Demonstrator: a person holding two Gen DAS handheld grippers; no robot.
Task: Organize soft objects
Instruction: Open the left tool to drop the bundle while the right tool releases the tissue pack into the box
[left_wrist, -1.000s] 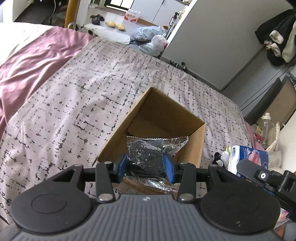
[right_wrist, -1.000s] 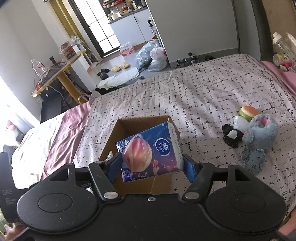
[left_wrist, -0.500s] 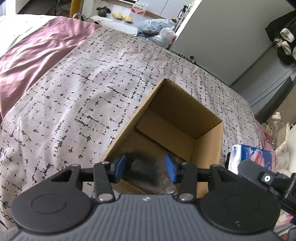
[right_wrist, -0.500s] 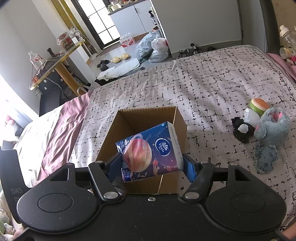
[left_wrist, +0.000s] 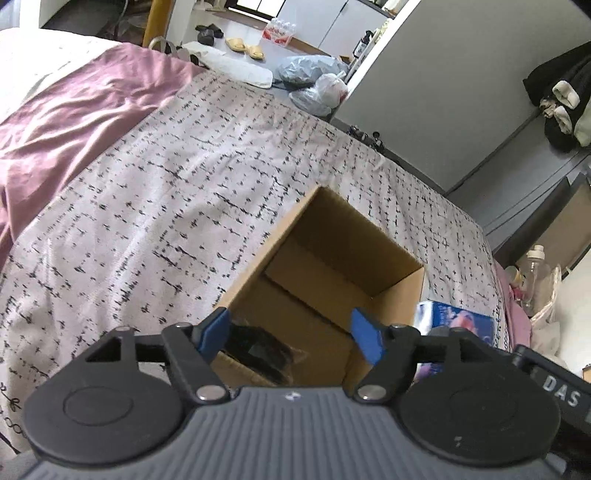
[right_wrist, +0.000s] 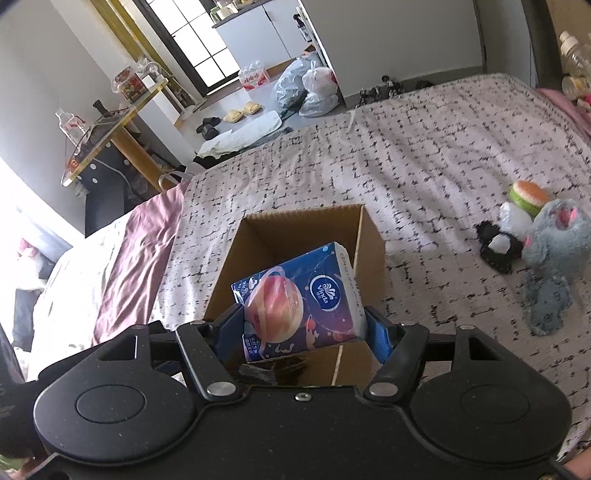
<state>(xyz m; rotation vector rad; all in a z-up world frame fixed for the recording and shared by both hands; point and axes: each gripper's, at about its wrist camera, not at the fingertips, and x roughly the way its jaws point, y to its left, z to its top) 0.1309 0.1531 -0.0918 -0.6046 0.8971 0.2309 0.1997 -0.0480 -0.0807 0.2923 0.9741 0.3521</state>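
An open cardboard box (left_wrist: 391, 254) (right_wrist: 369, 236) stands on the patterned bedspread. My left gripper (left_wrist: 291, 326) hangs over the box's near edge, its jaws opening, and nothing is pressed between them. A dark shiny packet (left_wrist: 258, 349) lies on the box floor below the left finger, and it shows under the right gripper as the dark packet (right_wrist: 266, 369). My right gripper (right_wrist: 299, 325) is shut on a blue tissue pack (right_wrist: 299, 299) with a planet print, held over the box. The tissue pack (left_wrist: 458, 321) also shows just beyond the box's right wall.
Several soft toys lie on the bedspread right of the box: a grey plush (right_wrist: 554, 243), a black-and-white one (right_wrist: 496, 247) and a burger-shaped one (right_wrist: 528, 194). A mauve sheet (left_wrist: 66, 122) covers the bed's left side. Bags and slippers lie on the floor beyond.
My left gripper's jaws have spread and let go of the dark packet, which now lies inside the box. The right gripper, still holding the tissue pack, has edged closer over the box.
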